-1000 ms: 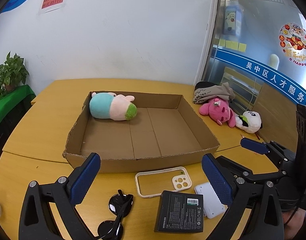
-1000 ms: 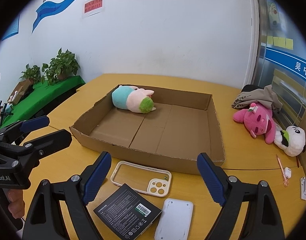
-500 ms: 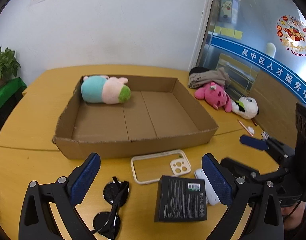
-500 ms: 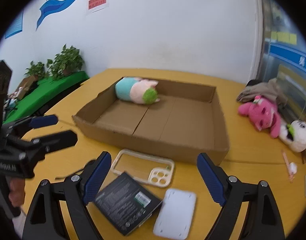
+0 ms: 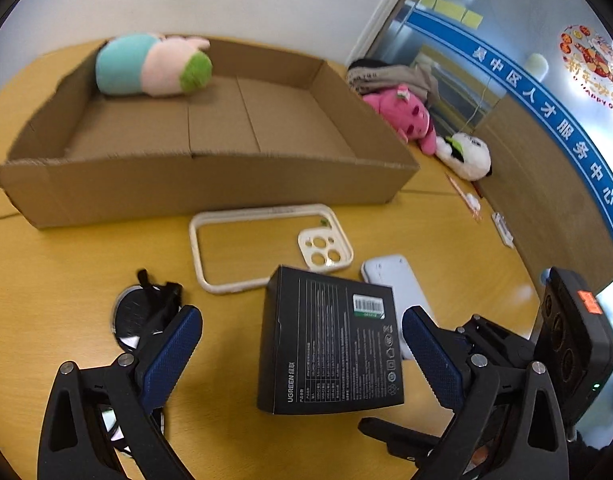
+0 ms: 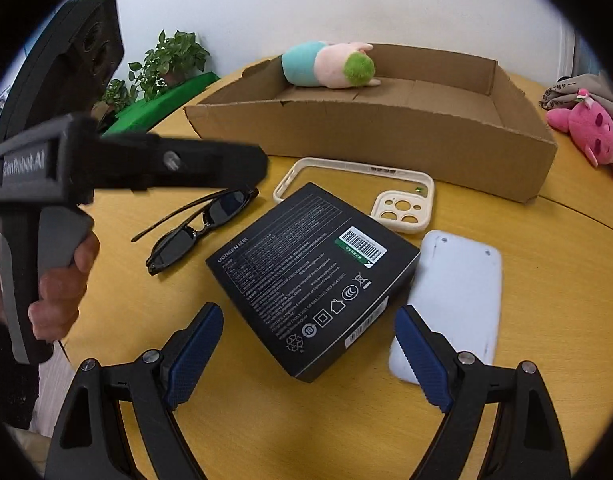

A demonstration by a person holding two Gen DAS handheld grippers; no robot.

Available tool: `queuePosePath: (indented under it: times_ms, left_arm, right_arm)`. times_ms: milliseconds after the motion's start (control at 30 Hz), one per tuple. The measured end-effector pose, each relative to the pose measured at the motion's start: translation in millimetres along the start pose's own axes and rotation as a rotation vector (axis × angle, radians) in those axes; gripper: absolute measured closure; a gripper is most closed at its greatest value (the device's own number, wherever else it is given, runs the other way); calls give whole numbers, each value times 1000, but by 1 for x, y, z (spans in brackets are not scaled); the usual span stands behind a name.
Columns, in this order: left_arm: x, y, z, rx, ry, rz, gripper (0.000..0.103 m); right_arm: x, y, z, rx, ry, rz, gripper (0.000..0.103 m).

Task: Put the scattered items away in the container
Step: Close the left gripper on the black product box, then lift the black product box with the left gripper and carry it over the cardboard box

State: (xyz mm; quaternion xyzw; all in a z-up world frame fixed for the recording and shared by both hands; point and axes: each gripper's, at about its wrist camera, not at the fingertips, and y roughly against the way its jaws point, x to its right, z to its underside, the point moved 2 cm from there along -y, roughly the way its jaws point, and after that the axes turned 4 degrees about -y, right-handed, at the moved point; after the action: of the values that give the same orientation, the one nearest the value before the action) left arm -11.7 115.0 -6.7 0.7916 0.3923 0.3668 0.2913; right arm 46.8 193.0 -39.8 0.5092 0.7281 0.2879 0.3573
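Yellow wooden counter by a white wall, both claws spread wide and empty.

Left wrist: the left claw (image 5: 302, 354) straddles a black box (image 5: 330, 342) — phone case (image 5: 262, 246), sunglasses (image 5: 140, 316) and cardboard tray (image 5: 210, 188) beyond, glass partition (image 5: 506, 32) at right.
Right wrist: the right claw (image 6: 308, 354) hangs over the same black box (image 6: 312, 276); potted plants (image 6: 166, 64) at left.

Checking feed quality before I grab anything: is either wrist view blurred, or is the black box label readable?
Left wrist view: the cardboard box edges are smeared, but the black box print is sharp. Right wrist view: the left gripper crossing the frame is blurred; the black box barcode and text read clearly.
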Motion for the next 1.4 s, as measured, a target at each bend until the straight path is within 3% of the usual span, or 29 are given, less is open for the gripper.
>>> queuePosePath:
  times_ms: [200, 667, 800, 1100, 1400]
  left_arm:
    - [3, -32, 9, -96, 9, 66, 24]
    - [0, -37, 15, -114, 7, 45, 27]
    - [5, -29, 15, -104, -13, 22, 34]
    - [24, 27, -17, 37, -71, 2, 36]
    - [60, 108, -98, 242, -212, -73, 36]
  right_arm:
    - [-5, -23, 6, -46, 17, -3, 16]
    - [-5, -25, 7, 1, 23, 29, 15]
    - [-7, -20, 9, 19, 24, 33, 16]
    - [-21, 29, -22, 181, 67, 62, 16]
    - [-35, 96, -100, 367, 162, 80, 16]
